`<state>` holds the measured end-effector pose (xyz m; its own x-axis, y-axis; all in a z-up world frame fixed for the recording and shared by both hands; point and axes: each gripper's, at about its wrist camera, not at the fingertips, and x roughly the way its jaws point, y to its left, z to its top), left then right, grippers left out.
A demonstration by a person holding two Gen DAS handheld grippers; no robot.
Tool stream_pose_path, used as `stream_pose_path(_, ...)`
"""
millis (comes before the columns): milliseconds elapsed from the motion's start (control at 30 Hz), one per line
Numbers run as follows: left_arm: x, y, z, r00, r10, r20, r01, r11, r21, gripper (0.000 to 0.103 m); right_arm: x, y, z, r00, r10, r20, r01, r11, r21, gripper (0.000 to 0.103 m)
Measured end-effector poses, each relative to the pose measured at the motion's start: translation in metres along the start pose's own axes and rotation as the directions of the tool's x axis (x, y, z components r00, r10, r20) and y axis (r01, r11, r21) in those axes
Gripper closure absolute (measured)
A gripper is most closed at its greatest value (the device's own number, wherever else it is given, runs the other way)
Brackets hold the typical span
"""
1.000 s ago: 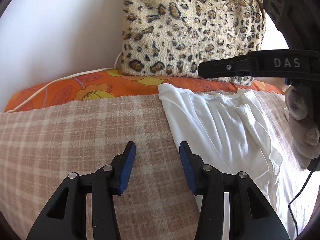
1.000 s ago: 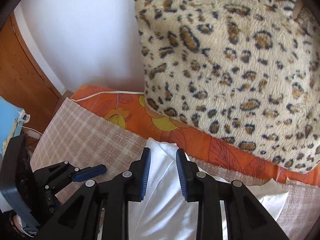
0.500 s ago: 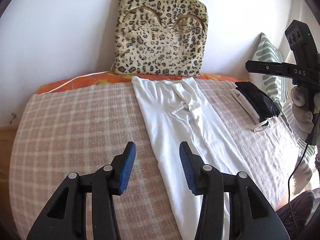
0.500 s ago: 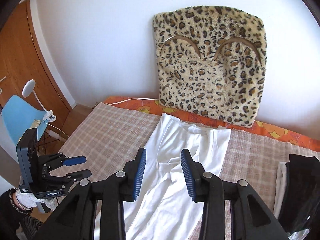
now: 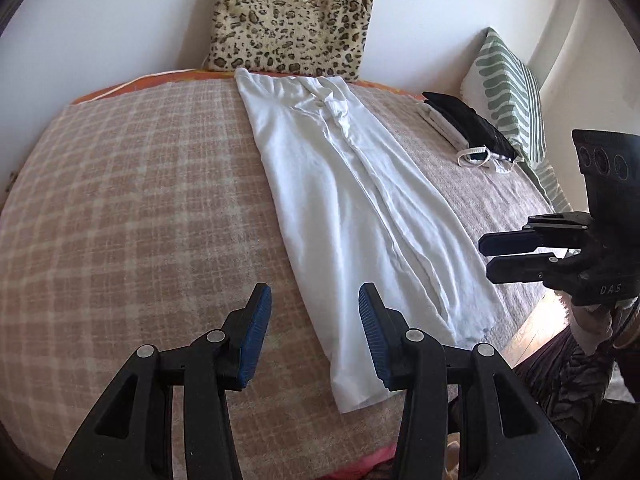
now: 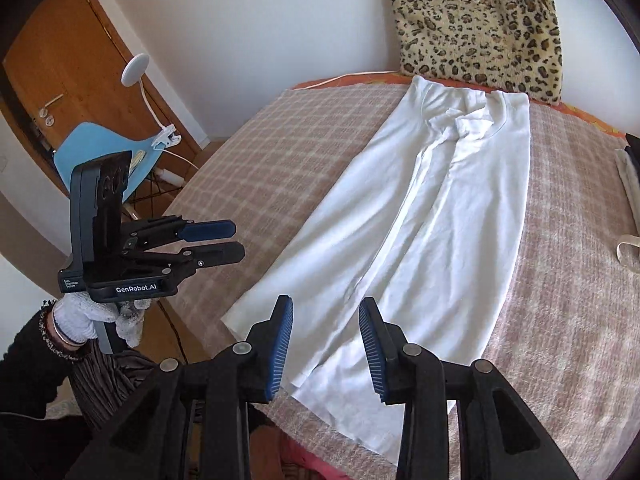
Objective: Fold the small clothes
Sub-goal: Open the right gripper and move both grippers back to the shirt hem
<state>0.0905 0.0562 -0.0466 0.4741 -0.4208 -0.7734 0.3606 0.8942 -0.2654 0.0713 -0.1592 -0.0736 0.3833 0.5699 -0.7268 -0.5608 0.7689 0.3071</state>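
Both of your grippers were empty at this moment. Your left gripper (image 5: pixel 314 334) hung with its blue pads spread, nothing between them, just off the near hem of the long white cotton garment (image 5: pixel 360 216). Your right gripper (image 6: pixel 325 344) stood with its pads apart over the same hem; its jaws had just been closing a little, yet no cloth lay between them.

That garment was already folded lengthwise into a narrow strip on the beige checked blanket (image 5: pixel 120 200), running from the near edge of the bed away to the leopard-print plush cushion (image 5: pixel 292 20) against the wall. Beyond the garment's right side sat a small stack of folded dark and white clothes (image 5: pixel 468 128).

For the next fold, I'd judge you needed one gripper on each near hem corner, pinching all the layers together. Lifting low and carrying the hem evenly toward the cushion end would likely keep the central crease from sliding. Uneven heights would probably skew the strip.
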Motion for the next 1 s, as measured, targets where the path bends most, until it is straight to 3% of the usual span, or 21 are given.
stream_pose_path(167, 0.003, 0.007, -0.017, 0.999, 0.027, -0.030, -0.027, 1.000, -0.011, 0.059, 0.016, 0.025, -0.025, 0.999, -0.023, 0.030, 0.027, 0.990, -0.137, 0.068)
stream_pose_path(267, 0.007, 0.021, -0.016, 0.999, 0.006, -0.033, -0.008, 0.996, -0.085, 0.061, 0.018, 0.049, -0.033, 0.996, -0.064, 0.056, 0.078, 0.952, -0.296, 0.066)
stream_pose_path(367, 0.013, 0.026, -0.015, 1.000, -0.007, -0.030, 0.004, 0.994, -0.112, 0.062, 0.024, 0.066, -0.037, 0.996, -0.063, 0.056, 0.080, 0.925, -0.371, 0.067)
stream_pose_path(500, 0.020, 0.013, -0.013, 0.999, -0.001, -0.050, -0.001, 0.999, -0.050, 0.062, 0.045, 0.067, -0.039, 0.993, -0.116, 0.011, 0.111, 0.912, -0.394, 0.068)
stream_pose_path(600, 0.027, -0.002, -0.023, 0.995, 0.029, -0.095, -0.025, 0.999, 0.043, 0.062, 0.053, 0.053, -0.047, 0.986, -0.159, -0.055, 0.127, 0.915, -0.382, 0.077)
stream_pose_path(733, 0.024, -0.025, -0.041, 0.990, 0.097, -0.097, -0.075, 0.974, 0.213, 0.062, 0.041, 0.045, -0.050, 0.990, -0.131, -0.051, 0.104, 0.927, -0.359, 0.078)
stream_pose_path(1000, -0.001, -0.014, -0.038, 0.996, 0.063, -0.055, -0.055, 0.988, 0.144, 0.062, 0.014, 0.043, -0.056, 0.997, -0.073, 0.001, 0.070, 0.955, -0.287, 0.076)
